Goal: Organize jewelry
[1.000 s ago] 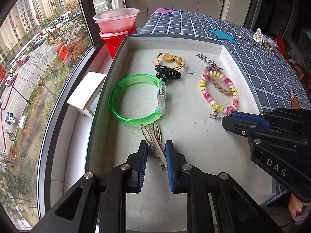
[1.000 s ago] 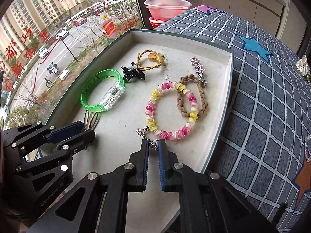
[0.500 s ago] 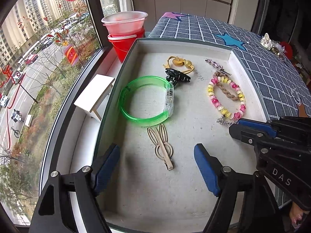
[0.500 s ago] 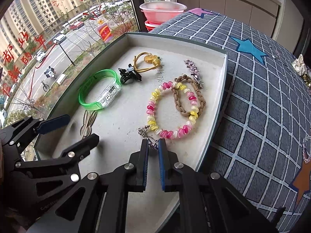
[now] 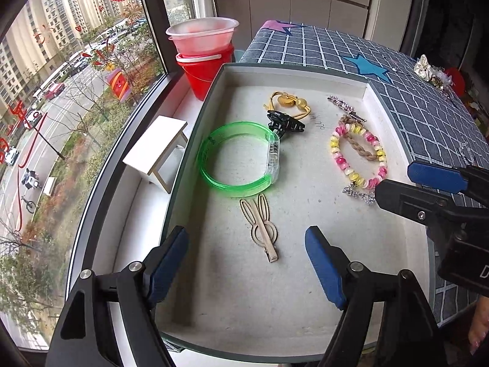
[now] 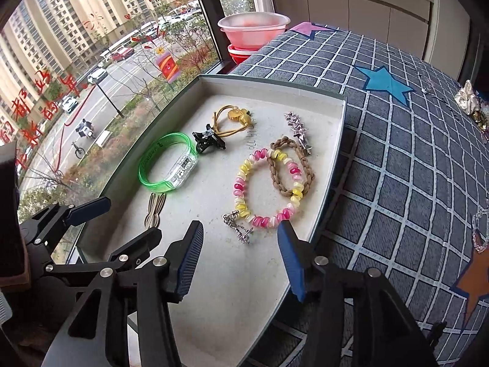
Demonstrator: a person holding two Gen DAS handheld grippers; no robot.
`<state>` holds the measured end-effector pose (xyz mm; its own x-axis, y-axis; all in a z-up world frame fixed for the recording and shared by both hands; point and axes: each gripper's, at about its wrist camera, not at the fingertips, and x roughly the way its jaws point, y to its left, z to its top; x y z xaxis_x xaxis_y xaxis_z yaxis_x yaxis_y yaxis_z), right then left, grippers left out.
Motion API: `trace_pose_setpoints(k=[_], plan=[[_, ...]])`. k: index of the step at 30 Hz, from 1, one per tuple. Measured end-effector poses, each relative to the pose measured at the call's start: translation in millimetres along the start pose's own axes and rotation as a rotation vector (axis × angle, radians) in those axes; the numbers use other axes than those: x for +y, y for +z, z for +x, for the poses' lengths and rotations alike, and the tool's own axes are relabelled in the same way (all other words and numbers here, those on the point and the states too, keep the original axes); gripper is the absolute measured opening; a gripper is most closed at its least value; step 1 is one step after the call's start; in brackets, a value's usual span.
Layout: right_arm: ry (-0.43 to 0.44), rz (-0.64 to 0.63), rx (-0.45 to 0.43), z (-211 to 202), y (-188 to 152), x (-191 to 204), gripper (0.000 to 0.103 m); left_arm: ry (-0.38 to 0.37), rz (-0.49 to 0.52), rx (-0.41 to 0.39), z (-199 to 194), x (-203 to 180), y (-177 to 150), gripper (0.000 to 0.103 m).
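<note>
1. Between the spread blue pads of the left gripper [image 5: 246,267], toward twelve o'clock, lay the wooden rabbit hair clip [image 5: 260,224], untouched on the floor of the tray [image 5: 220,305]; its long axis ran from ears at eleven to tail at five.
2. Just ahead of the right gripper [image 6: 240,252], whose jaws were opening with nothing pinched, the silver clasp chain [image 6: 238,229] of the pink-and-yellow bead bracelet [image 6: 262,189] lay at twelve o'clock.
3. The left hand was nearer the clip, the right nearer the bracelet.
4. A green bangle [image 5: 238,159] lay at eleven of the clip.
5. Readable writing: faint pencil marks on the tray floor, illegible; red window characters, not reliably legible.
</note>
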<state>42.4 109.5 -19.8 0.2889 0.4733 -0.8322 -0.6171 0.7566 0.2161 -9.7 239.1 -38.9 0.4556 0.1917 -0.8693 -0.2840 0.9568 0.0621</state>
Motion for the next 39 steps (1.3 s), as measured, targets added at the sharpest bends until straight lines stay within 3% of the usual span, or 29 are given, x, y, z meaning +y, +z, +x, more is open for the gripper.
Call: trace_pose_setpoints(k=[2,8,15,16,17,19,28,39], plan=[[0.002,0.001,-0.017,-8,1,-1,0.067,0.0,0.005,-0.003,-2,-2,1,0.085],[-0.016,0.022,-0.055,-31,-4,-16,0.075,-0.012,0.015,-0.007,-8,-12,5,0.085],[-0.044,0.103,-0.078,-54,-19,-52,0.078,-0.035,0.037,-0.025,-17,-30,10,0.086],[-0.049,0.114,-0.082,-57,-22,-57,0.078,-0.036,0.042,-0.029,-18,-34,11,0.087],[-0.056,0.126,-0.086,-61,-26,-63,0.078,-0.039,0.048,-0.032,-20,-38,12,0.103],[-0.068,0.153,-0.092,-68,-33,-74,0.078,-0.05,0.06,-0.054,-26,-47,15,0.103],[-0.165,0.3,-0.107,-96,-80,-141,0.079,-0.109,0.195,-0.098,-49,-112,29,0.103],[-0.281,0.514,-0.112,-126,-135,-227,0.079,-0.254,0.324,-0.036,-56,-204,9,0.103]])
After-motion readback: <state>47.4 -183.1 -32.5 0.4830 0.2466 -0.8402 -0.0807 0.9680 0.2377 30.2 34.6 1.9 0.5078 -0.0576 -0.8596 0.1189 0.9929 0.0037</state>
